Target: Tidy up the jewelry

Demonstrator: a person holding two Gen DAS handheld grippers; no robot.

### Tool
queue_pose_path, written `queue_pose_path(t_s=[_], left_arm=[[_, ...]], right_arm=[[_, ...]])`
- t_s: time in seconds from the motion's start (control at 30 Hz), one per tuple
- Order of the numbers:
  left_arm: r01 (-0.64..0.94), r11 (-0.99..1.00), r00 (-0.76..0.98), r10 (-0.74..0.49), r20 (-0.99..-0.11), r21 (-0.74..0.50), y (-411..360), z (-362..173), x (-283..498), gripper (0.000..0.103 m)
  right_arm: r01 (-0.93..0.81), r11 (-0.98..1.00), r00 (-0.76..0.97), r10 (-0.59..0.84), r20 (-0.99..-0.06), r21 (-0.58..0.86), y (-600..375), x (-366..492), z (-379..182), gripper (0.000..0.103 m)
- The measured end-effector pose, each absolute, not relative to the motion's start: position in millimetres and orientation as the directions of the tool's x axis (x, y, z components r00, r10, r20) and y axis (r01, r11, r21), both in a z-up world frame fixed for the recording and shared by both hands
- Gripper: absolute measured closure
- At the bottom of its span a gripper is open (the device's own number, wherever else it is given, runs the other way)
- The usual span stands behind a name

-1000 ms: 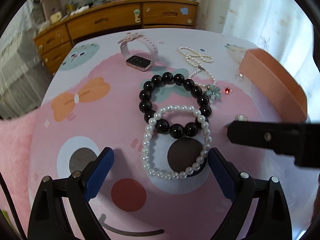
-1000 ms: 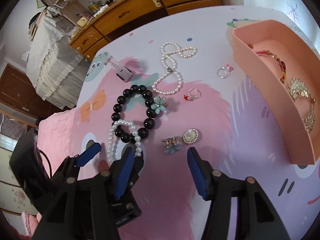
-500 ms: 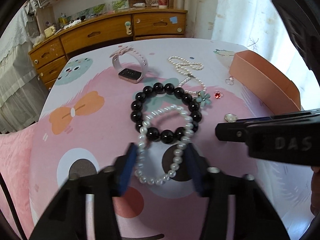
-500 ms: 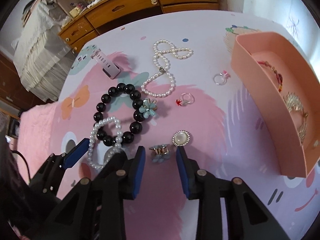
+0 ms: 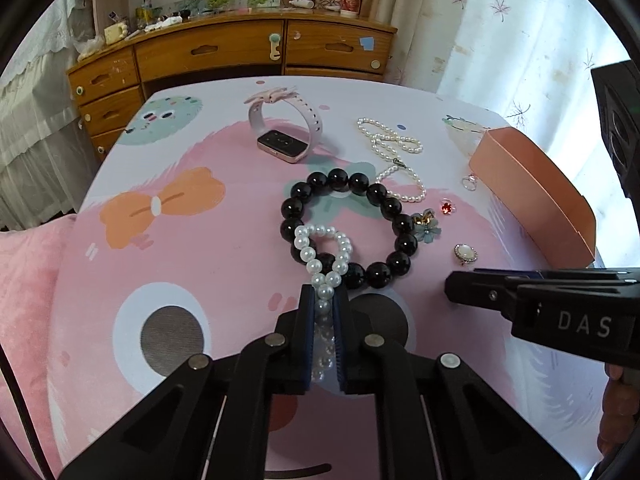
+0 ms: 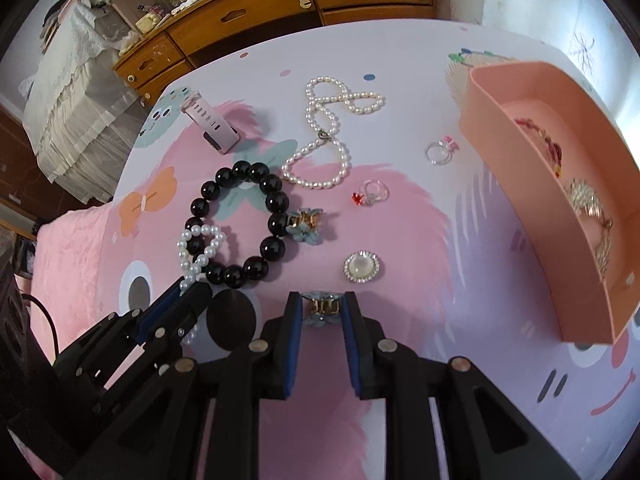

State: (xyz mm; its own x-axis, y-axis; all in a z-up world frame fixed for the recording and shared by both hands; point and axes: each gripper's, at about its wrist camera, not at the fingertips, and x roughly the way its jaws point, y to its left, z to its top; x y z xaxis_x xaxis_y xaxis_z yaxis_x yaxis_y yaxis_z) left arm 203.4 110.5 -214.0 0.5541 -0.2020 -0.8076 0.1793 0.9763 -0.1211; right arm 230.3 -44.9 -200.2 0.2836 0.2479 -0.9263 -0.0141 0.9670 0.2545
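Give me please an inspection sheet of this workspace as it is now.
Surface: cartoon-print tablecloth.
Job's things: white pearl bracelet overlaps black bead bracelet; pearl necklace, two rings, round brooch, flower clip loose; pink tray holds some jewelry.
Clutter: pink watch.
Grippers: left gripper shut on white pearl bracelet; right gripper around blue earring.
Cables: black cable.
Surroundings: wooden dresser, curtain.

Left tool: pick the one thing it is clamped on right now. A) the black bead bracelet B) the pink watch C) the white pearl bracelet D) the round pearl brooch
C: the left tool is shut on the white pearl bracelet, squeezing its near end flat, while the far loop lies draped over the black bead bracelet.
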Motion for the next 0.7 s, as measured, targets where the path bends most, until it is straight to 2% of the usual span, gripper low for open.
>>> queue_pose_path(t_s=[0.33,0.7], left_arm=[[0.195,0.974,0.596,-0.21,-0.775,-0.114,100,-186,192,0.098],[0.188,0.972,0.655,-0.23,-0.72,-0.14,75,-139,184,0.098]], right_arm=[[-0.051,0.946,0.325,0.318,-0.891,0.32,-54,219,-182,0.083],[-0.188,0.942,0.458,0.333,-0.824,0.276,-80,205,-135,0.083]])
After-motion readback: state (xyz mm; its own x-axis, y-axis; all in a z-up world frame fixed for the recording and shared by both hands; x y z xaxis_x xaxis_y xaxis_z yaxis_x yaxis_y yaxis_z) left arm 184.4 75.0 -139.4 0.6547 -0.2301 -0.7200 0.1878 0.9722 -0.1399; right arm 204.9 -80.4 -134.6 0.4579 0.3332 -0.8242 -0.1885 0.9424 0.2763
